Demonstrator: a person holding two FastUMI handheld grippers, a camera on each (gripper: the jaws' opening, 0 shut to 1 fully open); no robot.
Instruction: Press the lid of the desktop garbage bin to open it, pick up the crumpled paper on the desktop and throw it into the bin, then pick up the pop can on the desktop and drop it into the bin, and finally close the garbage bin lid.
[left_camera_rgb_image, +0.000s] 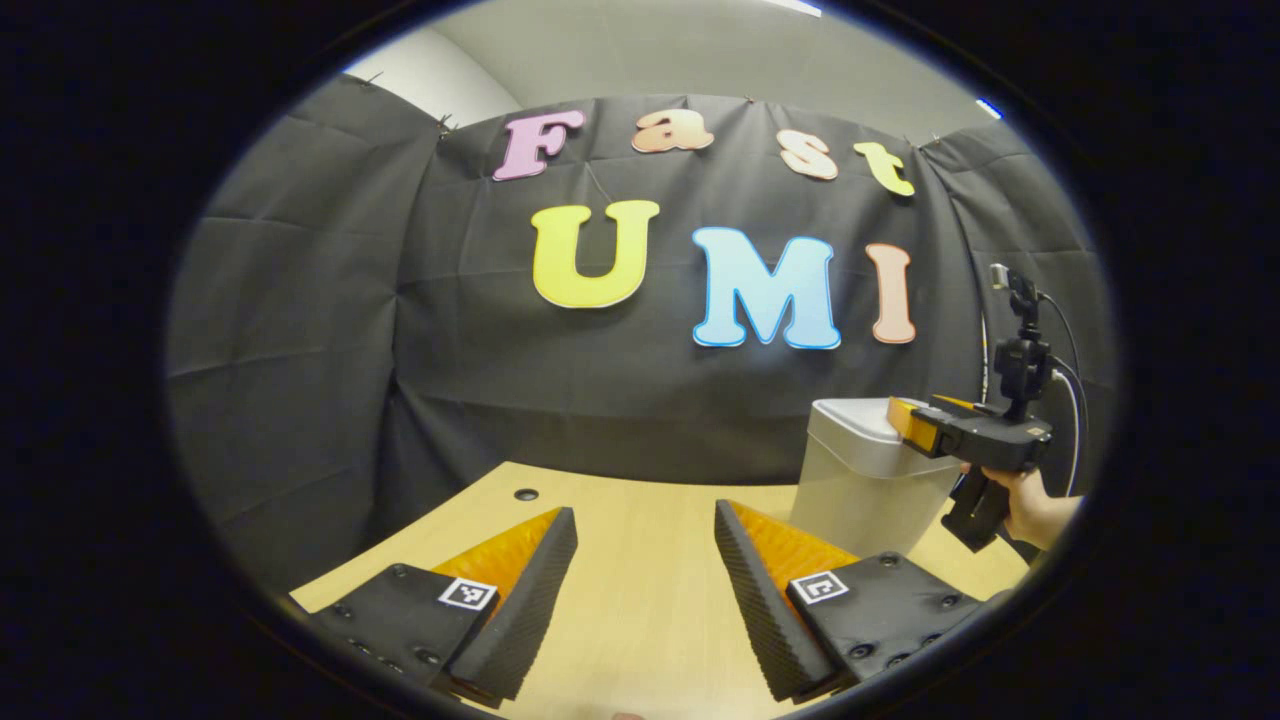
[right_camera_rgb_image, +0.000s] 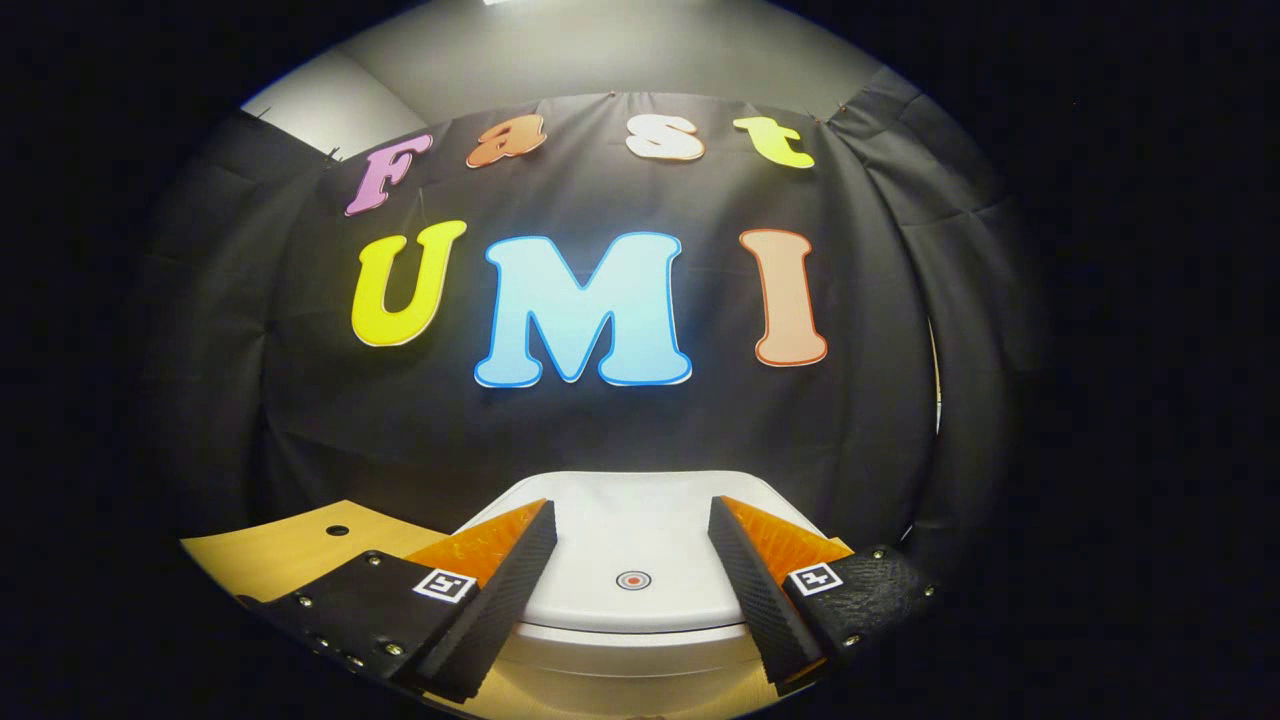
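White plastic makes up the garbage bin (right_camera_rgb_image: 630, 640), which stands on the light wooden worktop (left_camera_rgb_image: 640, 590) close to the black cloth wall (left_camera_rgb_image: 400, 330). Its lid (right_camera_rgb_image: 640, 545) lies flat and closed, with a small round red-ringed mark (right_camera_rgb_image: 633, 579) near the front edge. In the right gripper view the right tool (right_camera_rgb_image: 632, 545) hovers just above the lid, its two fingers spread apart to either side of that mark with nothing between them; whether they touch the lid cannot be told. In the left gripper view the same bin (left_camera_rgb_image: 865, 480) stands at the right side of the worktop, and the right tool (left_camera_rgb_image: 905, 418) reaches over its top, held from below by a hand (left_camera_rgb_image: 1035, 505). The left tool (left_camera_rgb_image: 645, 545) sits well apart from the bin, over bare wood, its fingers wide open and empty. A small dark hole (left_camera_rgb_image: 526, 494) shows in the worktop near the back edge.
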